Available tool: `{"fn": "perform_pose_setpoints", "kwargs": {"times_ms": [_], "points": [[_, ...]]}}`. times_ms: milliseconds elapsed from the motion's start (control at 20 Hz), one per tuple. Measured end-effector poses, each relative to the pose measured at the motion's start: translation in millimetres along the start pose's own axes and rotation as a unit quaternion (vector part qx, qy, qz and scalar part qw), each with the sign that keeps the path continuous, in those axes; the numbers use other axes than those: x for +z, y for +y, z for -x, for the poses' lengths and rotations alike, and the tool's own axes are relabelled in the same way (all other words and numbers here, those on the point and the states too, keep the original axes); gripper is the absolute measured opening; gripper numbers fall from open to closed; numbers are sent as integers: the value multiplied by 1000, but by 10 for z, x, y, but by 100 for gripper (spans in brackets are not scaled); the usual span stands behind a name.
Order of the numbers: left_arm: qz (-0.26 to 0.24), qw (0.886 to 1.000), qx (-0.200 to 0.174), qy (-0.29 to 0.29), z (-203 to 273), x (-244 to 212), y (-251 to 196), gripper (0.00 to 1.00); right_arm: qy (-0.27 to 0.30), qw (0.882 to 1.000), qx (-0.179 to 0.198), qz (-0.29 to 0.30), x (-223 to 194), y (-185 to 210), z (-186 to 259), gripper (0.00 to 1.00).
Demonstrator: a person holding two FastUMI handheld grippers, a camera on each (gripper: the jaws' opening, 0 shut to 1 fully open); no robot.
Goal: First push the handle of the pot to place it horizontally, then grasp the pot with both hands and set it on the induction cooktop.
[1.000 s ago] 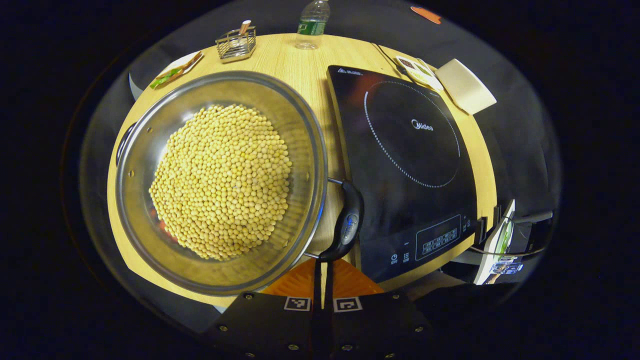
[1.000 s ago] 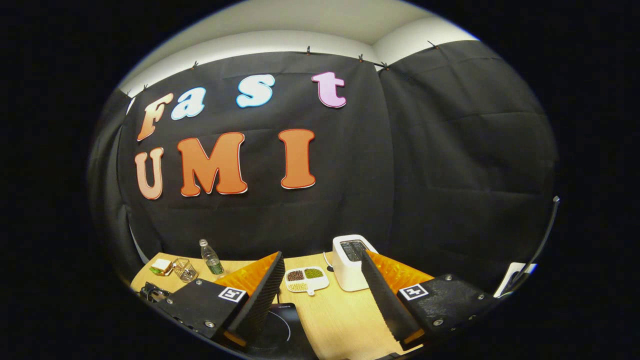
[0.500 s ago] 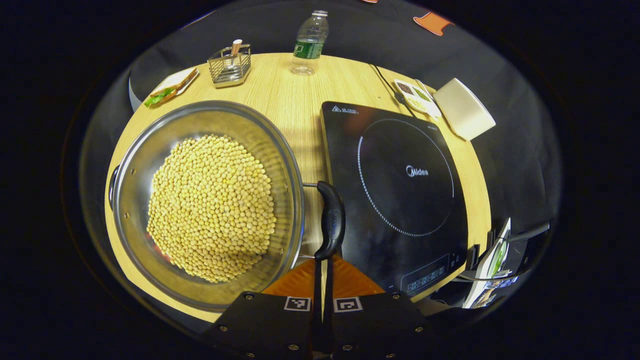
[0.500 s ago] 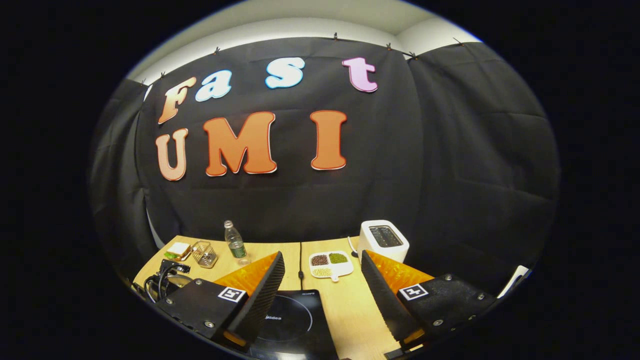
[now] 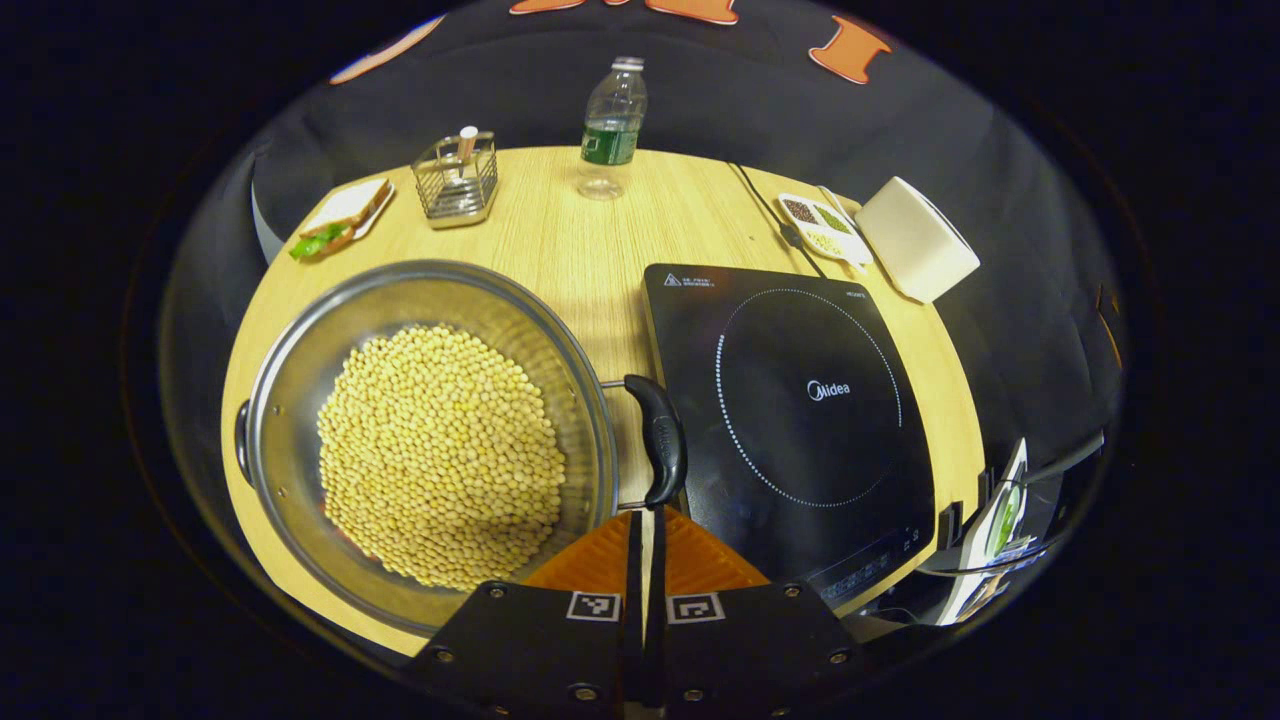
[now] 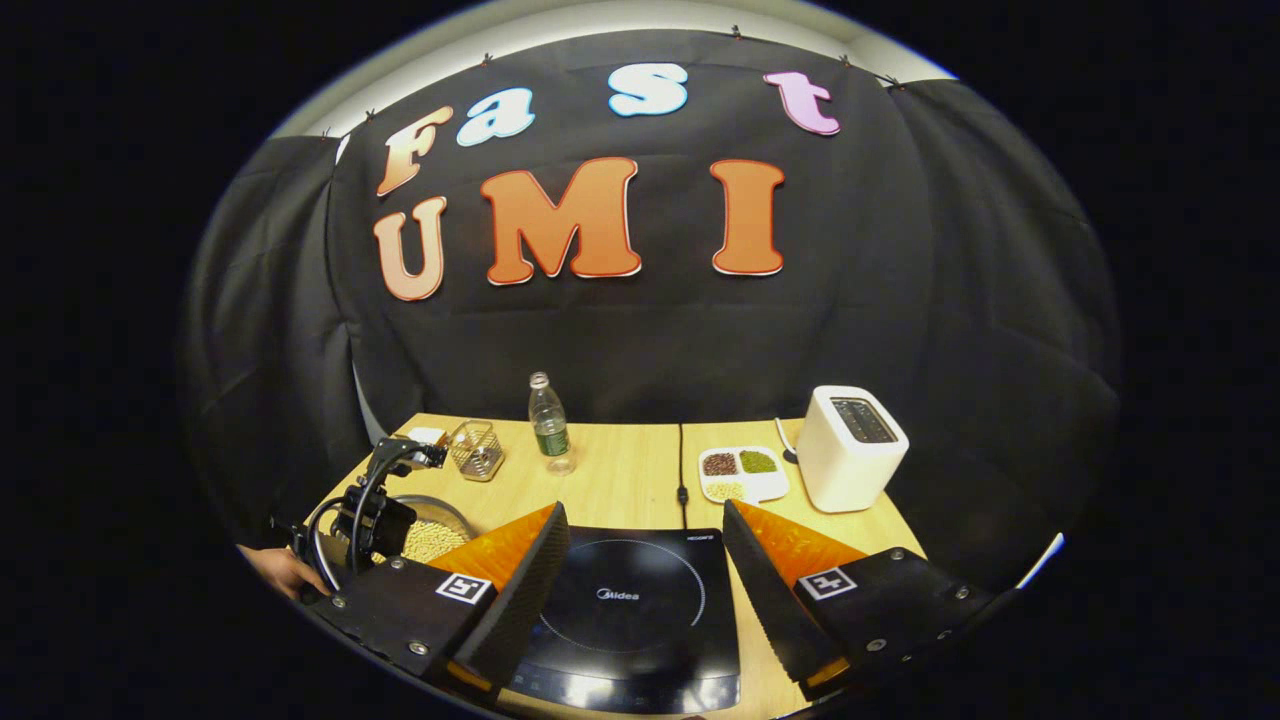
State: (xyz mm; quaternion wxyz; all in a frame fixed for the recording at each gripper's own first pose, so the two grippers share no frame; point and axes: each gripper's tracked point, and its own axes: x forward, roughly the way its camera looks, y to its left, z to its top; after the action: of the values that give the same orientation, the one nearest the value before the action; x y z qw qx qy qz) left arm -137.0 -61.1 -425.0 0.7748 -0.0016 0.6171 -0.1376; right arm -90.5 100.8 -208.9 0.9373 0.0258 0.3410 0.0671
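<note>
A steel pot (image 5: 300,400) full of yellow beans (image 5: 440,450) sits on the wooden table, left of the black induction cooktop (image 5: 800,400). Its black side handle (image 5: 657,440) lies in the gap between pot and cooktop, and a second handle (image 5: 240,440) is on the far left rim. My left gripper (image 5: 647,515) is shut with nothing between its fingers, its tips right at the near end of the black handle. My right gripper (image 6: 645,560) is open above the cooktop (image 6: 630,600). The right gripper view has the pot (image 6: 430,535) partly behind the left gripper (image 6: 370,510).
At the back of the table (image 5: 600,250) stand a water bottle (image 5: 608,125), a wire basket (image 5: 458,180) and a sandwich on a plate (image 5: 340,215). A sectioned dish of beans (image 5: 822,225), a white toaster (image 5: 915,240) and a cable (image 5: 765,205) lie behind the cooktop. A hand (image 6: 275,570) holds the left gripper.
The left gripper has drawn back a little, and the pot and handle sit lower and more squarely ahead of its tips. The right gripper has tipped down, bringing cooktop and pot into view.
</note>
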Motion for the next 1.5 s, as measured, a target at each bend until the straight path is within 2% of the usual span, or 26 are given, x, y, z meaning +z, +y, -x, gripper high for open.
{"fn": "perform_pose_setpoints", "kwargs": {"times_ms": [100,350,550,700,750,900,1000,1250,1500], "points": [[-5,1000,11,-17,132,45,72,2,20,1000,17,4,-87,195,-72,96],[-27,994,87,-56,448,168,636,3,72,995,65,22,-314,714,-276,96],[-11,991,120,-61,616,56,1140,2,141,984,105,27,-710,1175,-447,95],[12,989,128,-69,754,23,1444,2,189,974,121,35,-1003,1480,-635,94],[19,989,132,-72,783,-26,1561,6,208,969,127,32,-1111,1592,-665,93],[44,985,143,-80,887,-80,1900,76,247,961,126,23,-1355,1798,-822,93],[53,982,156,-92,960,-93,2126,79,258,959,112,30,-1520,1871,-956,92],[60,980,160,-106,960,-82,2550,78,290,953,82,26,-1847,1980,-1150,92],[55,981,142,-117,843,35,2734,79,309,950,53,4,-2065,2004,-1257,92]]}}
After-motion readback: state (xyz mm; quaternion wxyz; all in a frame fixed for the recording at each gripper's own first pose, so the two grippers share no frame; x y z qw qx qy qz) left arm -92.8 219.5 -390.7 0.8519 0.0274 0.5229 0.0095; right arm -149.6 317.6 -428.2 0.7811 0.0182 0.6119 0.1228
